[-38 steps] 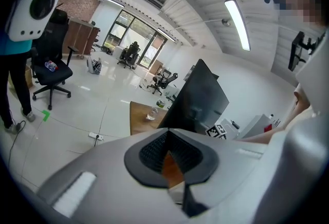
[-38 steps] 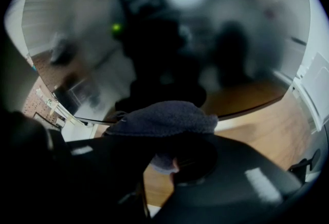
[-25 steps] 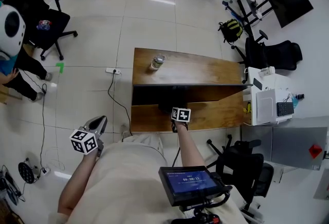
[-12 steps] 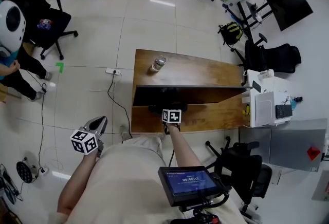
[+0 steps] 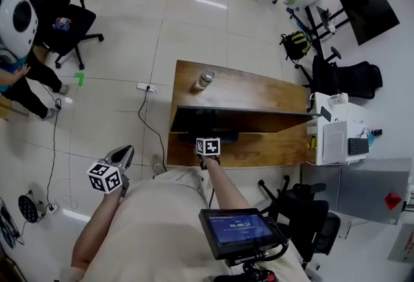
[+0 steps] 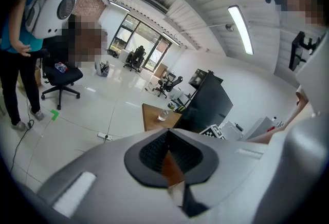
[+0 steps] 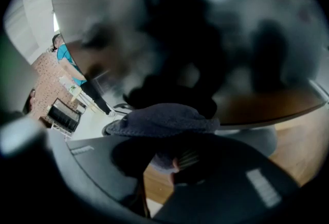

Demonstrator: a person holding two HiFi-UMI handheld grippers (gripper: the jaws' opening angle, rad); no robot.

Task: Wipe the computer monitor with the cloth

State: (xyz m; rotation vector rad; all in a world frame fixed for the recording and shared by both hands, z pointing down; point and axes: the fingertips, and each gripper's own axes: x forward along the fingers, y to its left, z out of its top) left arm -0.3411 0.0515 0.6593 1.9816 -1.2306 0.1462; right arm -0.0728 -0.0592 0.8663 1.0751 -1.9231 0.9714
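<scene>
In the head view the black monitor (image 5: 259,120) stands on a wooden desk (image 5: 259,90), seen from above. My right gripper (image 5: 207,146) is at the lower left of its screen side. The right gripper view shows a dark grey cloth (image 7: 164,120) clamped in the right gripper (image 7: 172,159) and pressed against the glossy screen (image 7: 216,28), which fills the view with blurred reflections. My left gripper (image 5: 123,158) hangs to the left over the floor, well away from the desk. In its own view the left gripper (image 6: 167,166) is shut with nothing in it, and the monitor (image 6: 208,102) shows far off.
A glass jar (image 5: 205,79) stands on the desk's far left corner. A power strip (image 5: 146,87) with a cable lies on the floor left of the desk. A white cabinet (image 5: 336,135) adjoins the desk's right end. A black chair (image 5: 304,209) is behind me; a person (image 5: 16,35) stands far left.
My right gripper has slid left along the monitor's screen with the cloth. The left gripper has stayed where it was.
</scene>
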